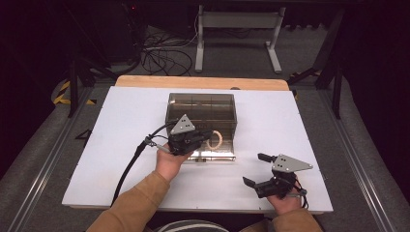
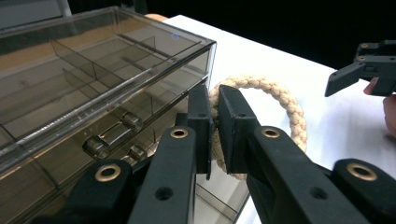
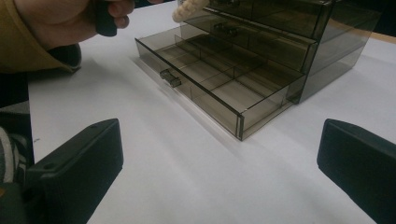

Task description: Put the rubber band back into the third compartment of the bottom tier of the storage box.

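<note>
With the left gripper (image 2: 215, 126) clamped on the rope ring (image 2: 289, 105) above the open bottom drawer (image 3: 219, 91) and the right gripper (image 1: 263, 171) spread empty, we judge the drop-in and drawer closing remain.

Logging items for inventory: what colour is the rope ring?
Cream, a twisted rope ring shut in the left claw; clearest in the left gripper view.

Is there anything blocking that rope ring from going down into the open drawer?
Nothing visible does. The left gripper holds the rope ring above the open bottom drawer, whose compartments look empty. The right gripper waits open, off to the side.
</note>
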